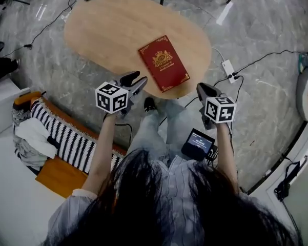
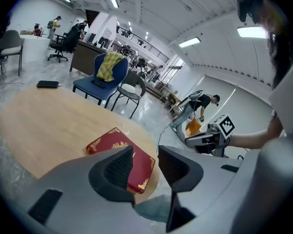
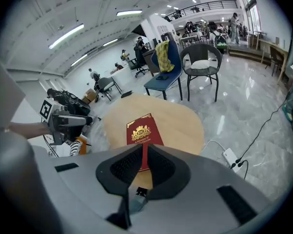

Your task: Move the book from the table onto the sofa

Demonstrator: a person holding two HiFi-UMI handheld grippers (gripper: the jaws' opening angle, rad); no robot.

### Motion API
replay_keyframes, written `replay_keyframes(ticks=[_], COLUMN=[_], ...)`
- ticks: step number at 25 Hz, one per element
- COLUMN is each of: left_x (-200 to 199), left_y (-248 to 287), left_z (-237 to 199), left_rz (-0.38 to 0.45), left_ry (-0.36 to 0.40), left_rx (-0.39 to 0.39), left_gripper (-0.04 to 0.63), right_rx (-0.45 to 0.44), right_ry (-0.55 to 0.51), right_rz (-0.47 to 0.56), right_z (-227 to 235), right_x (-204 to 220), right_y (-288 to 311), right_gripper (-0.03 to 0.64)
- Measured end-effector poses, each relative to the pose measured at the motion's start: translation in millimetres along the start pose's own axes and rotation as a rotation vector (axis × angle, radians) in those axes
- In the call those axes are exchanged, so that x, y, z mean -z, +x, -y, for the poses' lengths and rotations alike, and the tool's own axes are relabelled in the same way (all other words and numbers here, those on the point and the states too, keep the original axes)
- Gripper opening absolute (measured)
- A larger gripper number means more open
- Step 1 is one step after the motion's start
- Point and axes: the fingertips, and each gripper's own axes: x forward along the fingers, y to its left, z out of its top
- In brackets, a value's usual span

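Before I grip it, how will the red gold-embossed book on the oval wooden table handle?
The red gold-embossed book lies flat with crisp corners, so it probably stays stiff. Its cover looks smooth, so a push may slide it across the oval wooden table. It looks thin, so likely light.

The left forearm (image 1: pixel 103 147) and right forearm (image 1: pixel 226 152) stretch forward, side by side. The left gripper (image 1: pixel 136 81) tilts downward, jaws standing apart with nothing between them. The right gripper (image 1: pixel 204 90) pitches steeper, its jaws apparently closed, only a thin slit showing.
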Motion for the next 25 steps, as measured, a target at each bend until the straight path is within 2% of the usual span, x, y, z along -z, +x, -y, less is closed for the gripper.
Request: replay_keyframes(ticks=[6,9,12,15,18,21,25], left_x=[31,46,59,74,88,101,124], left_y=[48,69,88,102,112,121,132], left_z=[-26,-38,-54,-68,-82,-94,-98], left_rz=[-0.121,-0.158,-0.185,-0.204,-0.218,-0.232,-0.271], left_ry=[-0.022,-0.047,-0.084,-0.14,-0.196,-0.229,-0.243], left_rx=[-0.007,-0.004,-0.01,-0.023,-0.038,-0.059,-0.051], left_gripper=[0.155,0.155,0.155,0.169,0.196,0.227,0.269], right_rx=[-0.033,-0.052,-0.064,-0.1,-0.128,-0.114,-0.137], right_ry=[0.037,0.09,0.135,0.131,0.074,0.009,-0.004], right_rz=[-0.089,-0.091,-0.086,-0.122,-0.158,-0.17,-0.18], right_z=[26,36,46,49,47,51,54], right_x=[32,39,43,54,62,67,75], right_y=[47,69,92,110,125,139,157], right_gripper=[0.033,0.034,0.034,0.04,0.143,0.166,0.2])
